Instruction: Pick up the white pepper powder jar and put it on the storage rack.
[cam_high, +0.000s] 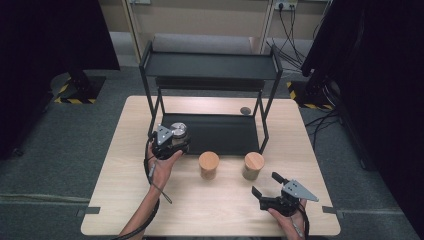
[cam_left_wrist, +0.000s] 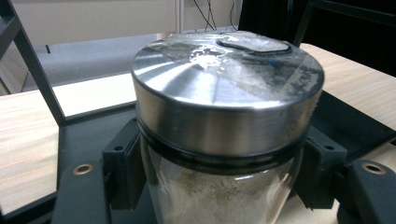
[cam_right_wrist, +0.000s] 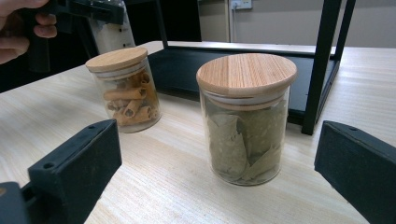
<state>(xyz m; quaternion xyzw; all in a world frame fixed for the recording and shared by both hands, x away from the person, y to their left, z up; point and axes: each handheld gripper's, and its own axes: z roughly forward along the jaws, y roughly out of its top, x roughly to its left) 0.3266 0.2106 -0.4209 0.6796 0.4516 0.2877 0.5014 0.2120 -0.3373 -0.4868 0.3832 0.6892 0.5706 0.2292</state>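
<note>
High view: left gripper (cam_high: 172, 134) holds the steel-lidded jar (cam_high: 178, 130) over the front left corner of the rack's bottom shelf (cam_high: 220, 131); not yet set down, I judge.
Left gripper view: fingers (cam_left_wrist: 122, 170) clamp the glass below the lid; powder inside.
Right gripper view: right gripper (cam_right_wrist: 219, 175), fingers wide and empty, faces the leaf jar (cam_right_wrist: 246, 116); the pasta jar (cam_right_wrist: 125, 88) waits beside it on the bench (cam_right_wrist: 163, 163).
In the way: the rack's front leg (cam_right_wrist: 322, 65).

Black shelf rack (cam_high: 210, 67), small dark disc (cam_high: 245, 110)
</note>
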